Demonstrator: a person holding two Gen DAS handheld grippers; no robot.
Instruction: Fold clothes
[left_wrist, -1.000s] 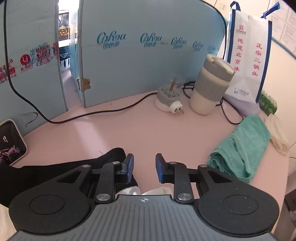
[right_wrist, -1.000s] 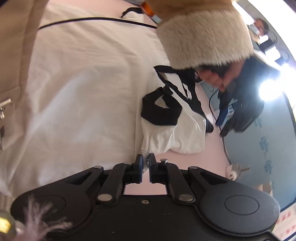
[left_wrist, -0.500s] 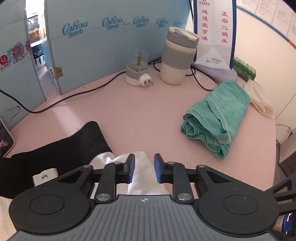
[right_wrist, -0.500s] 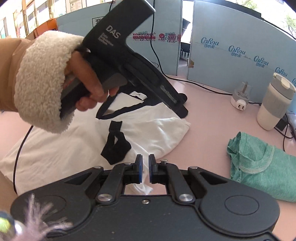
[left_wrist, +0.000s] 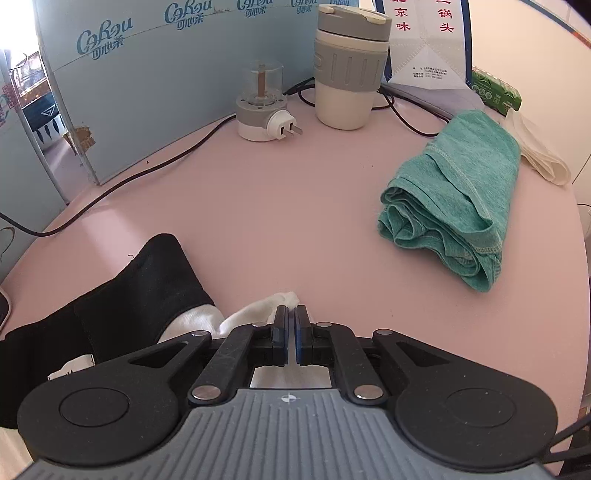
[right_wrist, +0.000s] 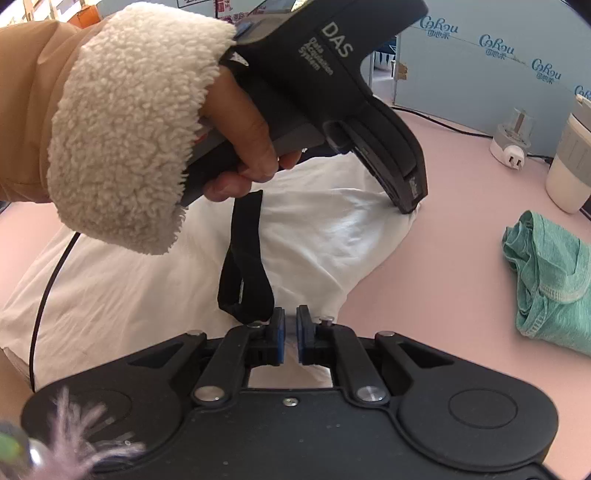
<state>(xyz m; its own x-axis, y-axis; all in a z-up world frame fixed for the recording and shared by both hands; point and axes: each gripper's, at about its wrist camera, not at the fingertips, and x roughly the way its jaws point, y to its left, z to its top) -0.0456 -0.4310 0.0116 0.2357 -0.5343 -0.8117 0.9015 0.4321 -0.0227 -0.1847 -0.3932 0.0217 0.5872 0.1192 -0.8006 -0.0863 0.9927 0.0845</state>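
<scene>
A white garment (right_wrist: 332, 240) with black trim (left_wrist: 140, 291) lies spread on the pink table (left_wrist: 277, 206). My left gripper (left_wrist: 290, 314) is closing its jaws on a white corner (left_wrist: 258, 310) of it, and the pads pinch the cloth. In the right wrist view a hand (right_wrist: 251, 147) in a fleece cuff (right_wrist: 125, 129) holds that left gripper (right_wrist: 408, 206), tip down on the garment's far corner. My right gripper (right_wrist: 290, 317) is shut on the garment's near edge, beside a black strap loop (right_wrist: 243, 273).
A folded green garment (left_wrist: 454, 210) lies to the right. At the back stand a grey-and-cream cup (left_wrist: 351, 66), a plug adapter (left_wrist: 262, 110), a paper bag (left_wrist: 424, 44) and blue boards (left_wrist: 166, 74). A black cable (left_wrist: 129, 184) runs along the table's back.
The left jaws went from open to shut on the white corner while the gripper sank toward the table. The right view rolled upright and drew nearer to the left hand.
</scene>
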